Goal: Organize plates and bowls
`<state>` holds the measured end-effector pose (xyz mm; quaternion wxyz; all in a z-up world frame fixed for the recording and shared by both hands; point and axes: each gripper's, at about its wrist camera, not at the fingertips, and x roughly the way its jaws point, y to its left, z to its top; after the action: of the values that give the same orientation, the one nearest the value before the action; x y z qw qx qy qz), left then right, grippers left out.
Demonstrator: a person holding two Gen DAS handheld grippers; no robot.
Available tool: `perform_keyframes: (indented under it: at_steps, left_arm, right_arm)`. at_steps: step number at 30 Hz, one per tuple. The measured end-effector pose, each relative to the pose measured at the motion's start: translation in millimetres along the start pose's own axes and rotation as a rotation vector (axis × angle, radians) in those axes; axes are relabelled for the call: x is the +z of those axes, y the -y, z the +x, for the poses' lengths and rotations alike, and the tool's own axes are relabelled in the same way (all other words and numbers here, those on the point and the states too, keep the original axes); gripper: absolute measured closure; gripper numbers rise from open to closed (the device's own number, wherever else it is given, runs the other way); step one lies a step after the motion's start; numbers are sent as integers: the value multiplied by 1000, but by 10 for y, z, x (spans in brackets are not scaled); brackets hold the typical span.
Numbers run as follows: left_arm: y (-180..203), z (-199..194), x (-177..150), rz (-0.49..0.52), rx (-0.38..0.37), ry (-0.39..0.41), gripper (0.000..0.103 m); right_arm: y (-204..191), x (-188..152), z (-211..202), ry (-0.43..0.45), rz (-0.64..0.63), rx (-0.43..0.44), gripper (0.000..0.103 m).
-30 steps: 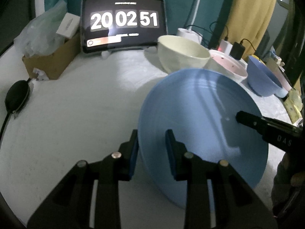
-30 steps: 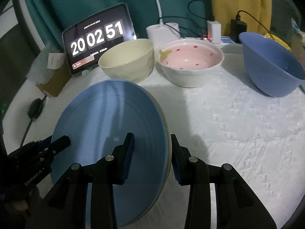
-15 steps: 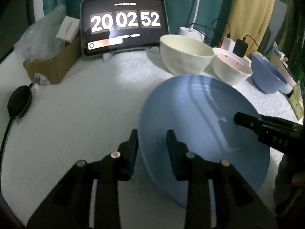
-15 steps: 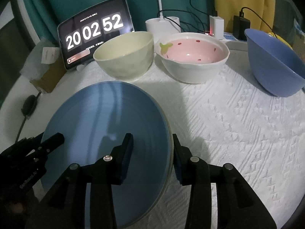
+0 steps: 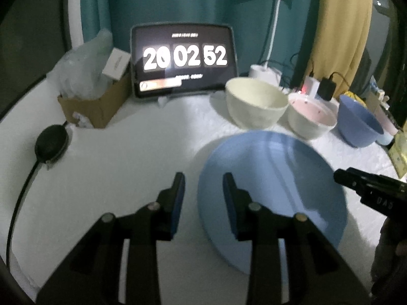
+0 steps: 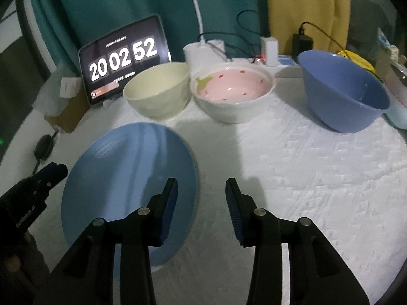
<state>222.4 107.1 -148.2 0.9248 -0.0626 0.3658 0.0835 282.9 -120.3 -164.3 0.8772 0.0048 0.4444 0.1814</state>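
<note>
Round pale-blue plate (image 6: 132,178) flat on white textured cloth (image 6: 305,178).
Left gripper (image 5: 203,195) and right gripper (image 6: 201,198) both parted, gripping nothing.

- The worktop (image 6: 305,167) is covered with a white textured cloth
- Behind it hangs a teal curtain (image 5: 178,0), and a yellow cloth (image 6: 305,2) hangs at the right
- A tablet (image 5: 183,61) stands at the back and shows a clock with 20 02 52
- A white desk lamp (image 5: 264,71) stands beside it, with its head high up
- A cardboard box (image 5: 94,106) with a plastic bag is at the left
- Chargers and cables lie at the back; the room is dim
</note>
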Motion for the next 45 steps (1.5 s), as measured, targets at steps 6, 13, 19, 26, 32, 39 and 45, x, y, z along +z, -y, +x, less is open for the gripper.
perform_keyframes:
  at_steps: [6, 13, 19, 26, 32, 39, 45]
  left_arm:
    - [270, -108, 63, 22, -58, 17, 70]
    - [727, -170, 136, 56, -139, 30, 58]
    - [1118, -154, 176, 83, -185, 22, 58]
    - [1545, -109, 277, 136, -237, 32, 58]
    - [1924, -19, 394, 165, -279, 47, 58]
    - [2272, 166, 544, 178, -308, 54, 58]
    - [2477, 295, 635, 189, -334, 58, 58]
  right_arm:
    - [255, 0, -214, 38, 24, -18, 62]
    - [621, 10, -433, 77, 71, -48, 62]
    - [949, 22, -587, 112, 104, -75, 62]
    - [1326, 79, -725, 141, 124, -97, 62]
    - [1606, 175, -773, 168, 139, -107, 62]
    - [1910, 334, -697, 178, 159, -119, 62]
    - [2090, 462, -598, 181, 176, -117, 62]
